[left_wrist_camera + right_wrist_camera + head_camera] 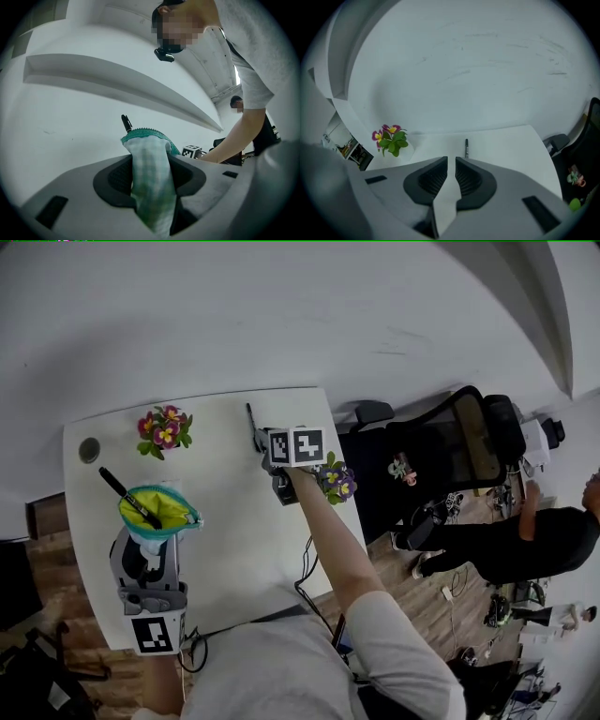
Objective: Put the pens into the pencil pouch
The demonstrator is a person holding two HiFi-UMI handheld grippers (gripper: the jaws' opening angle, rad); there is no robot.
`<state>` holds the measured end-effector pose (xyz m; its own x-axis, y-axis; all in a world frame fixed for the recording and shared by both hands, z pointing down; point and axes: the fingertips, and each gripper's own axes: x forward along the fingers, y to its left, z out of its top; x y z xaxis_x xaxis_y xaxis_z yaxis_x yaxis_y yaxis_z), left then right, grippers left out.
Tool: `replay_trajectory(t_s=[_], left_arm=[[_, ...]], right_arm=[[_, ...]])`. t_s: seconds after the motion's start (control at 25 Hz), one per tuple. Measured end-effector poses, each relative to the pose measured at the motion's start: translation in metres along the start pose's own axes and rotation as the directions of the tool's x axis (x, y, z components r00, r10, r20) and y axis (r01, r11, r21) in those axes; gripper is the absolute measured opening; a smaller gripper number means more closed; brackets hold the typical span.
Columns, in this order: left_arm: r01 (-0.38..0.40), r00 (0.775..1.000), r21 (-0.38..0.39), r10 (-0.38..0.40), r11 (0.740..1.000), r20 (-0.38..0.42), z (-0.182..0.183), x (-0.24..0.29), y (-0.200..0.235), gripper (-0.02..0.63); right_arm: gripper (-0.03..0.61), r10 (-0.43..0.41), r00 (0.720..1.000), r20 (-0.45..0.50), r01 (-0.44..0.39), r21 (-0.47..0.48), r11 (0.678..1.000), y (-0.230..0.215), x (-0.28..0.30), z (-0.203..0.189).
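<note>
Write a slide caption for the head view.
Left gripper holds the pencil pouch with one pen inside; right gripper reaches toward another pen on the table.

White short-sleeved shirt (281, 676); grey right tongs (451, 176)

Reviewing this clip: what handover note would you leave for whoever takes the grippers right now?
Left gripper: shut on the pencil pouch, holding it with its mouth open and facing up at the table's left side.
Right gripper: empty, jaws barely apart, aimed down at the table, short of the loose pen.
Done: one black pen stands in the pouch, its end sticking out.
Left: the loose pen lies on the table near the far edge; grasp it and drop it in. No other pens visible.
</note>
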<state>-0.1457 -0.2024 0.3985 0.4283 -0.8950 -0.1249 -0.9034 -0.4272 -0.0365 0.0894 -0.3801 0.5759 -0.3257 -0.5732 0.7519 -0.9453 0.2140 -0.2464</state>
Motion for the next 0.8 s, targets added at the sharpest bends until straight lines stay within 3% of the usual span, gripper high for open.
replay_trajectory(t_s=[0.32, 0.8], left_arm=[[-0.007, 1.000, -0.005, 0.007, 1.000, -0.020, -0.010, 0.004, 0.019, 0.209], [-0.040, 0.995, -0.007, 0.040, 0.999, -0.087, -0.031, 0.002, 0.049, 0.209]], right_arm=[[0.066, -0.092, 0.986, -0.137, 0.083, -0.067, 0.994, -0.024, 0.045, -0.001], [0.067, -0.209, 0.952, -0.223, 0.175, -0.163, 0.971, -0.038, 0.097, 0.004]])
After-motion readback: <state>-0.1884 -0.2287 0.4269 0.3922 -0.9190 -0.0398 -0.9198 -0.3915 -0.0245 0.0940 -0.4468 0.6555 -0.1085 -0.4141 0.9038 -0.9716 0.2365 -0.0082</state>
